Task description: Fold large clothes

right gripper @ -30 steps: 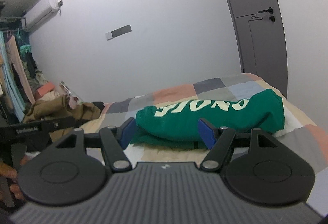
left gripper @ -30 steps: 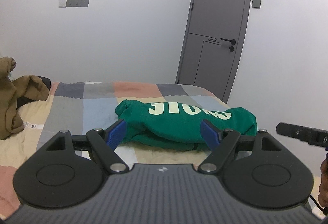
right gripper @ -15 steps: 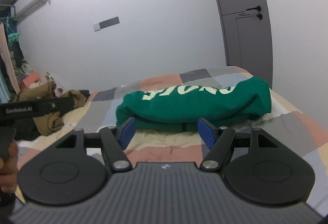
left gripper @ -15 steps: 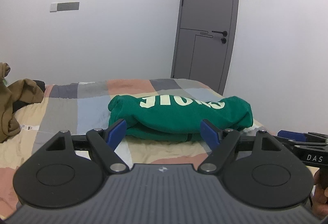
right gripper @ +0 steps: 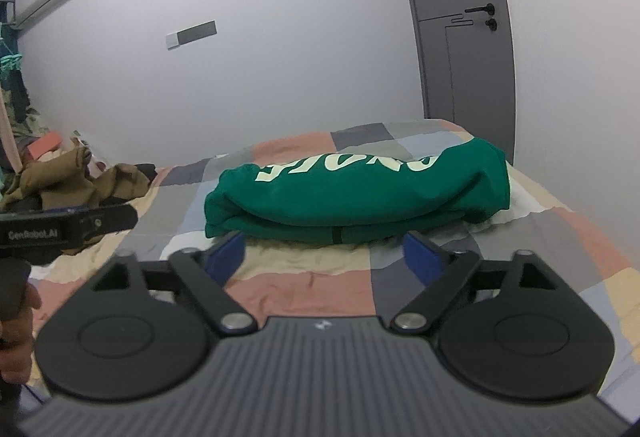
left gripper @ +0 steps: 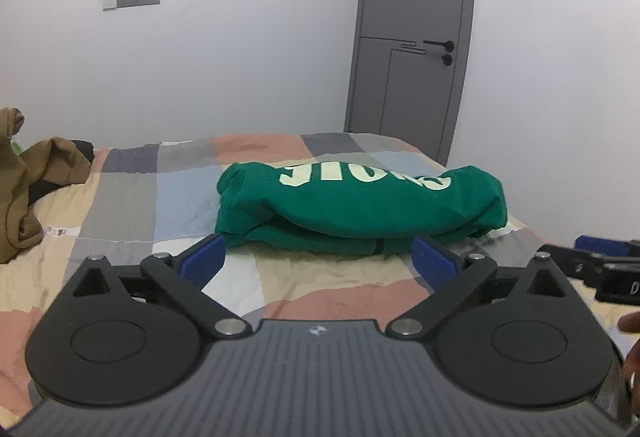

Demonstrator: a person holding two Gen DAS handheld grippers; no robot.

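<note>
A folded green sweatshirt (left gripper: 360, 209) with pale lettering lies on the patchwork bedspread (left gripper: 320, 281), also seen as a green bundle (right gripper: 356, 193) in the right wrist view. My left gripper (left gripper: 318, 261) hovers just in front of it, jaws opening wide, nothing between the blue pads. My right gripper (right gripper: 326, 257) sits likewise short of the sweatshirt's near edge, jaws opening, pads empty. Each gripper appears at the edge of the other's view: the right one (left gripper: 600, 269), the left one (right gripper: 68, 229).
A heap of brown clothes (left gripper: 24, 181) lies at the bed's left side, also the brown heap (right gripper: 80, 181) in the right wrist view. A grey door (left gripper: 412, 49) stands behind the bed's far right corner. A hand (right gripper: 16, 325) grips the left handle.
Both grippers sank toward the bed and drew nearer the sweatshirt. Their blue pads have spread wider apart. The sweatshirt has not moved.
</note>
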